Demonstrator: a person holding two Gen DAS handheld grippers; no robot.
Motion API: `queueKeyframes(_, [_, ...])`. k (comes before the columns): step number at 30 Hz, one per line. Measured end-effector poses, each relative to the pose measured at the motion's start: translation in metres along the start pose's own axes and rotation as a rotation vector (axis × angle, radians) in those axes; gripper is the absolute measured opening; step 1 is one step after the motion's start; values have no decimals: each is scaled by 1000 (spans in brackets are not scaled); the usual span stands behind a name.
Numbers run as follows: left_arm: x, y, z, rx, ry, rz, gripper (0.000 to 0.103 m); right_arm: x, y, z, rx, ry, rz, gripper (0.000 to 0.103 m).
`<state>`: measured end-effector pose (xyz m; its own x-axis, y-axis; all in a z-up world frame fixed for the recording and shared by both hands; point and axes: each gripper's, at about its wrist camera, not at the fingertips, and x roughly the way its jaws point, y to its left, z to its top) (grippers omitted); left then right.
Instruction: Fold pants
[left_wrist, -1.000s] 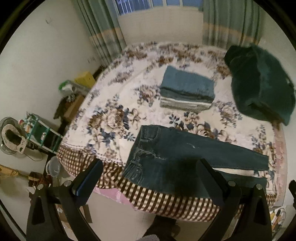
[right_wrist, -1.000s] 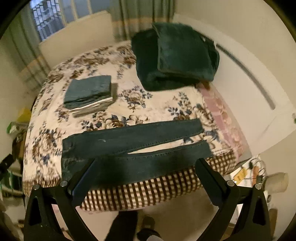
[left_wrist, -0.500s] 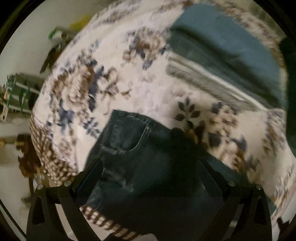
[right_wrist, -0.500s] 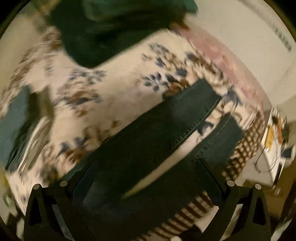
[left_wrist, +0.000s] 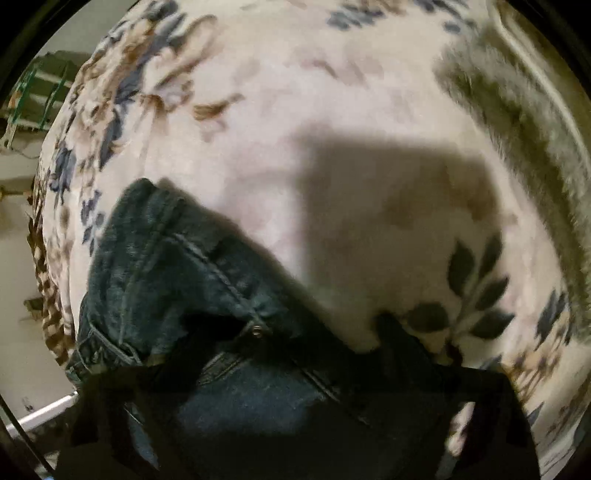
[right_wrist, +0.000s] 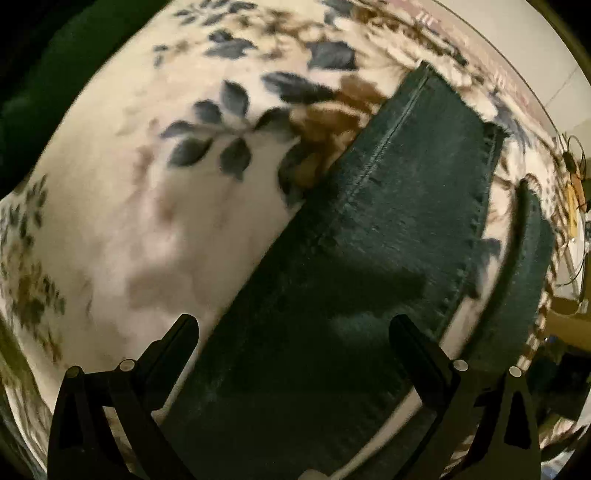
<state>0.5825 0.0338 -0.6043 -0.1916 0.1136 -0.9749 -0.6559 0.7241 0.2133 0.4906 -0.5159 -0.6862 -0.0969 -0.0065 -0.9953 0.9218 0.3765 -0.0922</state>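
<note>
Left hand-held gripper (left_wrist: 295, 354) closing astride jeans waist (left_wrist: 207, 280) — right hand-held gripper (right_wrist: 293, 332) agape over leg (right_wrist: 388, 221).

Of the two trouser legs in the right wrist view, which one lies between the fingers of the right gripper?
The wider-looking leg with the stitched seam, on the left, runs down between the open right gripper. The other leg curves past outside the right-hand finger.

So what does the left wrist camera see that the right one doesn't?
Only the left view shows the waistband end of the jeans, with a rivet and a pocket seam. The left gripper is closing over that denim. Only the right view shows the leg cuffs, lying flat, with the right gripper open above one leg. Both show dark denim on the floral blanket.
</note>
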Motion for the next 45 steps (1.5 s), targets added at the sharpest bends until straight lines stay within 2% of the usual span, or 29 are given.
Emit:
queueKeyframes(1, [-5, 5, -1, -10, -11, 11, 41, 5, 0, 3, 9, 8, -6, 103])
queueKeyframes(2, [-13, 13, -5, -25, -21, 6, 29, 10, 0, 6, 17, 10, -7, 98])
queueKeyframes(3, [-19, 18, -8, -34, -31, -15, 27, 14, -1, 8, 24, 12, -3, 93])
queueKeyframes(4, [-28, 26, -13, -44, -50, -54, 25, 16, -1, 10, 26, 13, -6, 83])
queueKeyframes(5, [-35, 29, -17, -39, -67, -71, 24, 17, -2, 12, 21, 10, -7, 69])
queueKeyframes(6, [-45, 32, -24, -18, -88, -86, 23, 15, -4, 14, 10, 3, 3, 60])
queueKeyframes(8, [-66, 41, -37, 7, -124, -124, 22, 11, -8, 16, -9, -12, 29, 19])
queueKeyframes(9, [-75, 47, -43, 14, -136, -139, 22, 4, -13, 15, -14, -27, 62, 12])
queueKeyframes(12, [-106, 69, -61, 16, -168, -213, 21, -17, -25, 10, -38, -61, 117, 7])
queueKeyframes(16, [-146, 119, -97, 23, -223, -314, 20, -47, -58, -3, -90, -96, 211, 5])
queueKeyframes(20, [-139, 160, -120, 20, -257, -401, 20, -87, -109, -29, -101, -112, 328, 5])
queueKeyframes(23, [-126, 194, -152, 21, -254, -404, 20, -101, -164, -52, -106, -114, 387, 5])
queueKeyframes(26, [-91, 222, -180, 28, -236, -355, 20, -93, -209, -73, -131, -117, 386, 5])
queueKeyframes(30, [-37, 248, -211, 25, -171, -296, 20, -57, -261, -96, -140, -82, 347, 5])
queueKeyframes(35, [16, 255, -225, 28, -144, -255, 20, -20, -287, -109, -176, -48, 291, 5])
queueKeyframes(38, [14, 252, -224, 28, -153, -261, 23, -2, -294, -109, -179, -5, 262, 6])
queueKeyframes(39, [8, 250, -225, 32, -164, -261, 23, 3, -296, -106, -186, 27, 253, 16])
queueKeyframes(40, [-2, 248, -227, 43, -182, -265, 24, 4, -298, -105, -199, 42, 227, 32])
queueKeyframes(43, [-23, 248, -234, 54, -225, -244, 37, -16, -301, -100, -251, 21, 191, 54])
queueKeyframes(44, [-32, 245, -236, 68, -247, -224, 53, -27, -299, -98, -277, -7, 180, 56])
queueKeyframes(45, [-38, 243, -237, 76, -260, -219, 73, -41, -298, -98, -310, -59, 176, 62])
